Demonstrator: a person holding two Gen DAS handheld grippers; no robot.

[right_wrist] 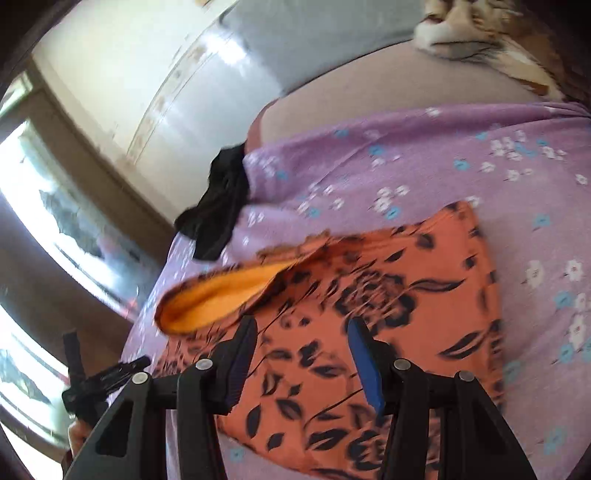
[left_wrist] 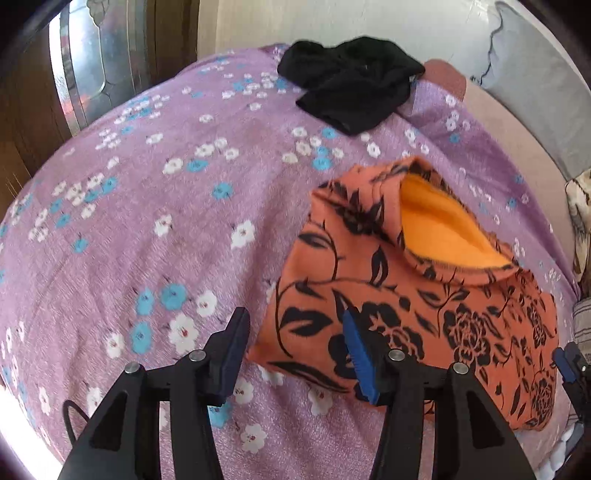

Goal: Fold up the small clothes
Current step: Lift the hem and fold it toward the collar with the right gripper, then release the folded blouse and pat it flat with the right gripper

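Observation:
An orange garment with a black flower print lies folded on the purple flowered bedspread. One flap of it stands up and shows a plain orange lining. My left gripper hovers open over the garment's left edge, with nothing pinched between its pads. My right gripper is open too, just above the orange garment and near the raised flap. A crumpled black garment lies at the far edge of the bed. Each gripper shows at the rim of the other's view, the right gripper and the left gripper.
Bare beige mattress shows beyond the bedspread, with a grey headboard behind it. A furry tan-and-white patterned thing rests at the head end. A wooden frame with a shiny panel stands past the bed's far side.

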